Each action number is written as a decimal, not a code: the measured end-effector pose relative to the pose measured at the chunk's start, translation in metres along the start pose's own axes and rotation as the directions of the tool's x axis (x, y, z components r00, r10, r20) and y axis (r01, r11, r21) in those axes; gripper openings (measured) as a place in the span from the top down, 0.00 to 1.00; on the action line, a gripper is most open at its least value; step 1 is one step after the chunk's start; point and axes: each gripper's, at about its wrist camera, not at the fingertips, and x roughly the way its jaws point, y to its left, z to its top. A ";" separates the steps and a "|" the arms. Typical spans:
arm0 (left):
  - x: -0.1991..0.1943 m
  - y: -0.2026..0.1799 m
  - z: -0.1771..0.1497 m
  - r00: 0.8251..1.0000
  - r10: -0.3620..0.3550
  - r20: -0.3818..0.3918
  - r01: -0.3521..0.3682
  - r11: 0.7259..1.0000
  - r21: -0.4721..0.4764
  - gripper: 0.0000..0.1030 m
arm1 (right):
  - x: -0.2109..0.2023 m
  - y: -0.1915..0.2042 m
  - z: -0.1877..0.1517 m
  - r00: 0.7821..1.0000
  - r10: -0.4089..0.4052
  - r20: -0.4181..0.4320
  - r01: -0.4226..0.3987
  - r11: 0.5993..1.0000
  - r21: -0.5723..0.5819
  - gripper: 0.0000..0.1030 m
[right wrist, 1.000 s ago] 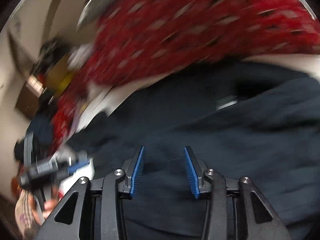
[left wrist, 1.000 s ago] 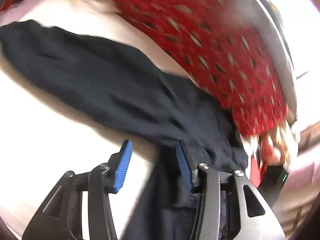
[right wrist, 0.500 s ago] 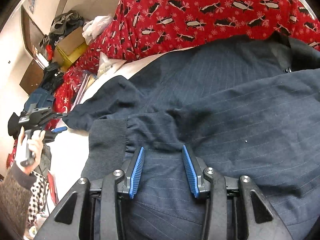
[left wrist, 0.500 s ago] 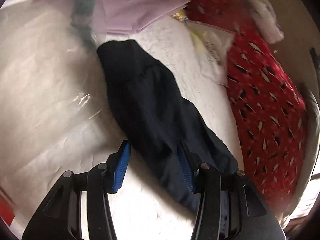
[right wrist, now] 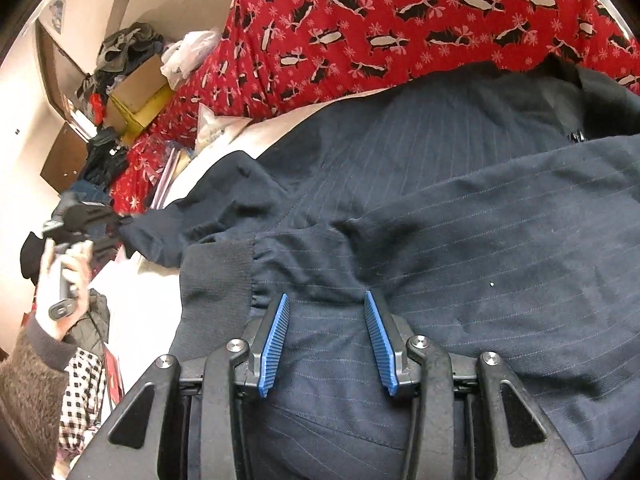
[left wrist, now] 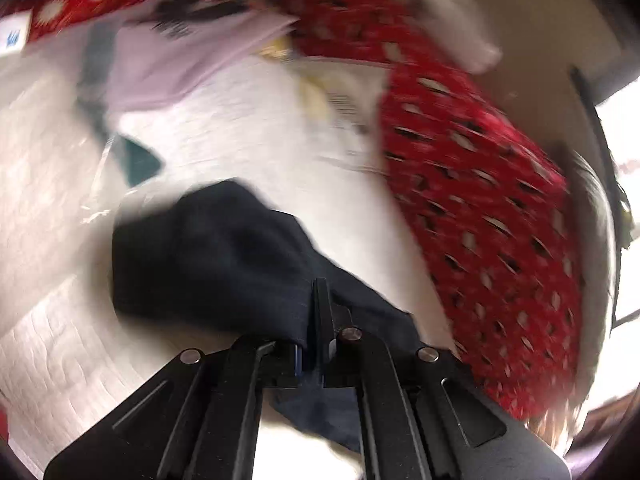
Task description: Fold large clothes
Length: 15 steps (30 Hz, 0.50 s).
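A dark navy pinstriped jacket [right wrist: 440, 200] lies spread on a white bed cover [left wrist: 260, 140]. Its sleeve [left wrist: 208, 256] runs out to the left. My left gripper [left wrist: 318, 312] is closing tight on that sleeve, and the pads pinch a fold of the dark cloth. In the right wrist view a person's hand [right wrist: 68, 276] holds that gripper at the sleeve's far end [right wrist: 136, 232]. My right gripper [right wrist: 326, 296] hovers open just over the jacket's body, beside the ribbed hem [right wrist: 216, 280]. Cloth lies under its blue pads [right wrist: 276, 336] and is not pinched.
A red penguin-print blanket [right wrist: 400, 40] covers the bed's far side behind the jacket. A folded lilac cloth [left wrist: 180, 68] and plastic-wrapped items lie at the head of the bed. A cardboard box [right wrist: 140, 88] and heaps of clothes [right wrist: 120, 48] crowd the left.
My left gripper was open astride the sleeve and has shut on it while swinging along it. The right gripper came down over the jacket body, then stayed open and still.
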 end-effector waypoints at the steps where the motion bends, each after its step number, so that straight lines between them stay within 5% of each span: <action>1: -0.004 -0.008 -0.005 1.000 -0.009 0.005 0.009 1.000 0.026 0.98 | -0.001 0.002 0.003 1.000 -0.010 -0.014 0.010 1.000 0.003 0.60; 10: -0.031 -0.085 -0.065 0.991 -0.132 -0.028 0.135 0.968 0.210 0.98 | -0.051 -0.036 0.018 0.995 -0.093 -0.025 0.095 0.987 0.133 0.58; 15: -0.031 -0.134 -0.106 0.983 -0.158 -0.094 0.179 0.944 0.278 0.98 | -0.094 -0.079 0.019 0.974 -0.226 -0.034 0.229 0.958 0.171 0.58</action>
